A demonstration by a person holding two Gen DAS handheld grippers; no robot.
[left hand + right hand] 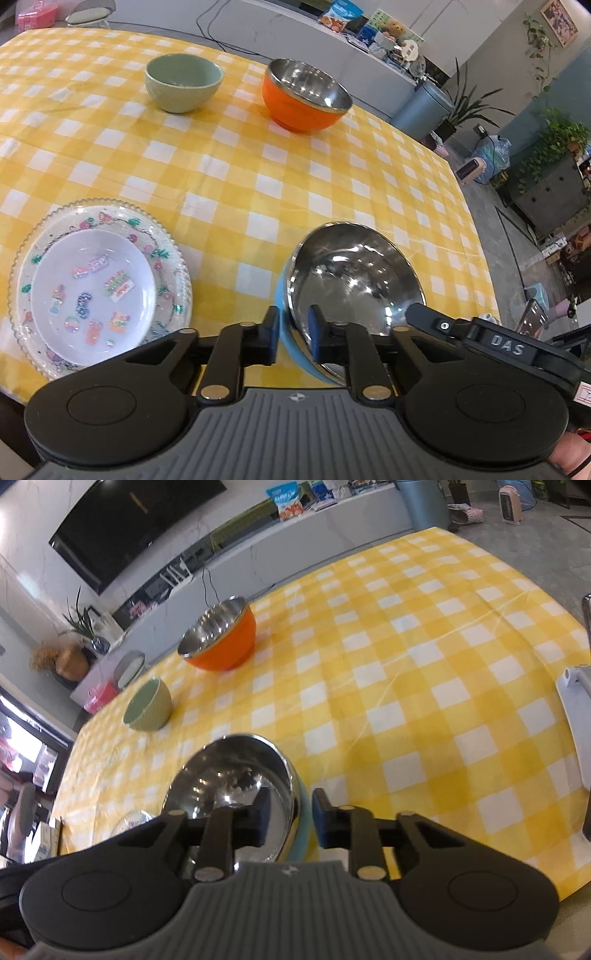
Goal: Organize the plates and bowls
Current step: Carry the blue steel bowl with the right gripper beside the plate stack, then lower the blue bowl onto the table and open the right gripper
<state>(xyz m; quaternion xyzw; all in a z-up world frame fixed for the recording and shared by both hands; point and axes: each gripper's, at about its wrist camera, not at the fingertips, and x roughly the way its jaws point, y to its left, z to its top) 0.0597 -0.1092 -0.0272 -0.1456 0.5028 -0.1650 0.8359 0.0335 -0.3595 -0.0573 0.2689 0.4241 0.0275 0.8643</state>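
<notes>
Tabletop (258, 192) in yellow check carries everything. Blue steel-lined bowl (354, 280) sits lower centre in both views, tilted, near the tabletop's front edge. Orange bowl (306, 96) and green bowl (183, 83) stand upper centre, well apart from it. Clear plate (99, 284) with a white dish in it lies lower left. Your left tongs (293, 338) straddle the blue bowl's near rim, pads close to it; can't tell if they pinch. Right tongs (290, 821) straddle the opposite rim with a visible gap, so released. Risk: a one-sided rim hold on slick steel lets the tilted bowl slip or swing off the edge.
</notes>
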